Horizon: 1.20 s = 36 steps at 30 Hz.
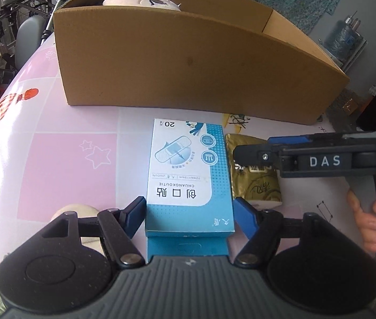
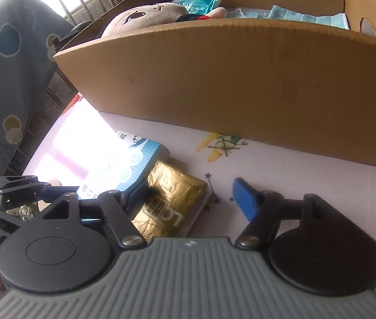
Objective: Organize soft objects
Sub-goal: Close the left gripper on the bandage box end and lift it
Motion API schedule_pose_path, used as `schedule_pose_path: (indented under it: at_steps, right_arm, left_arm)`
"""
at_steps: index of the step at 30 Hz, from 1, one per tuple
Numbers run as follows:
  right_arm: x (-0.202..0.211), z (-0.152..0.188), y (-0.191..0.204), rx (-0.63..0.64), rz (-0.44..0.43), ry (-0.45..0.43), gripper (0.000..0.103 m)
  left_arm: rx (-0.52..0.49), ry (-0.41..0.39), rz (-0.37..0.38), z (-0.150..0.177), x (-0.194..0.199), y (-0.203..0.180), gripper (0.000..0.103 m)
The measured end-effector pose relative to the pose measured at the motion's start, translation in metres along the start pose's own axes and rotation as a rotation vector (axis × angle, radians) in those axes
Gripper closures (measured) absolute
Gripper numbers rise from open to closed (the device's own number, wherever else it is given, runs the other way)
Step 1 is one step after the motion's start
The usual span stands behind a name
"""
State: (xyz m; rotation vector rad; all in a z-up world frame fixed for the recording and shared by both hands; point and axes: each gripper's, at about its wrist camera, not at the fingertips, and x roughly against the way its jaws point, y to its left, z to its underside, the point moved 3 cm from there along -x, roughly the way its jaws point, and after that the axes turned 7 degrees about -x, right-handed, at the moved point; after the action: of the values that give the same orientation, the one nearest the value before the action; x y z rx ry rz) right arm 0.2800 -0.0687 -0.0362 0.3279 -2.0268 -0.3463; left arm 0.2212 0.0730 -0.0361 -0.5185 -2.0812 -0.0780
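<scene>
A brown cardboard box fills the upper half of both views, standing on the pink patterned counter. Over its near wall in the right wrist view, a beige plush toy with a stitched face lies at the box's left end; behind it sits a pale teal packet, then a light blue face mask and a folded teal cloth toward the right end. From the left wrist view only the top of the plush shows above the rim. On the counter in front of the box, at frame centre, lies a blue and white plaster box; the left claw straddles its near end, blue pads just beside its sides and seemingly not pressing on it, so it stands open. Just right of that box lies a gold tissue pack. The right claw hangs open around it, the left pad near the pack's edge, the right pad well clear over bare counter. A hand grips the right claw's handle at the right edge of the left wrist view.
</scene>
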Motion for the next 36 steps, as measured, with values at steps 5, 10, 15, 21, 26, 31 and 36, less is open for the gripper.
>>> schedule_pose_path:
  at_steps: [5, 10, 15, 21, 26, 31, 36]
  right_arm:
    - [0.014, -0.002, -0.037, -0.052, 0.038, -0.028, 0.033]
    - [0.013, -0.008, -0.052, -0.046, 0.047, -0.049, 0.030]
    - [0.009, -0.016, -0.053, -0.053, 0.048, -0.054, 0.030]
    - [0.057, -0.002, -0.054, -0.086, -0.008, -0.115, 0.030]
    - [0.083, 0.032, -0.046, -0.094, -0.130, -0.043, 0.030]
    - [0.079, 0.060, -0.028, -0.090, -0.203, 0.026, 0.031]
    - [0.072, 0.070, -0.021, -0.101, -0.224, 0.066, 0.031]
  left_arm:
    - [-0.131, 0.026, -0.013, 0.023, 0.008, -0.032, 0.031]
    - [-0.256, 0.065, 0.049, 0.047, 0.020, -0.054, 0.031]
    - [-0.590, 0.087, 0.079, 0.064, 0.018, -0.078, 0.030]
    - [-0.548, 0.046, 0.067, 0.050, 0.029, -0.073, 0.027]
    - [-0.429, 0.020, 0.061, 0.059, 0.051, -0.061, 0.031]
    - [-0.331, 0.034, 0.047, 0.075, 0.035, -0.064, 0.047]
    - [-0.372, 0.038, -0.013, 0.075, 0.041, -0.055, 0.077]
